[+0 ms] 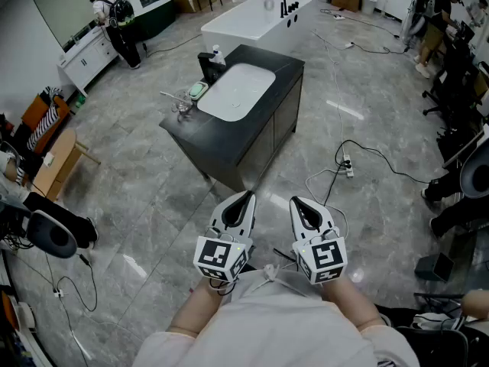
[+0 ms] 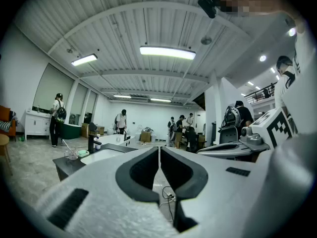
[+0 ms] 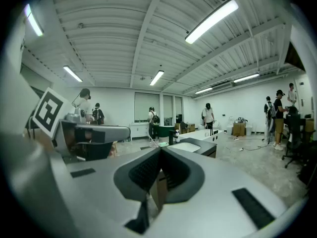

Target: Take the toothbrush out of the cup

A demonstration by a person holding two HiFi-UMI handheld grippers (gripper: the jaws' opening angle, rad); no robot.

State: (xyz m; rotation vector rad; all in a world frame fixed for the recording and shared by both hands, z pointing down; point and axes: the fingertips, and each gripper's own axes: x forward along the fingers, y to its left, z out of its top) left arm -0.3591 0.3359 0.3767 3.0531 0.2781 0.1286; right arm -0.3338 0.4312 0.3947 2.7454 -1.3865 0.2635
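A clear cup stands on the left end of a black counter, with a pale toothbrush leaning out of it to the left. Both grippers are held close to the person's body, far from the counter and above the floor. In the head view my left gripper and my right gripper point toward the counter, each with its jaws together and nothing in them. The left gripper view shows its shut tips, with the cup small at the left. The right gripper is likewise shut.
A white sink is set in the counter, with a black faucet, a soap bottle and a green dish beside it. A white bathtub stands behind. Cables lie on the floor at the right. People stand far off.
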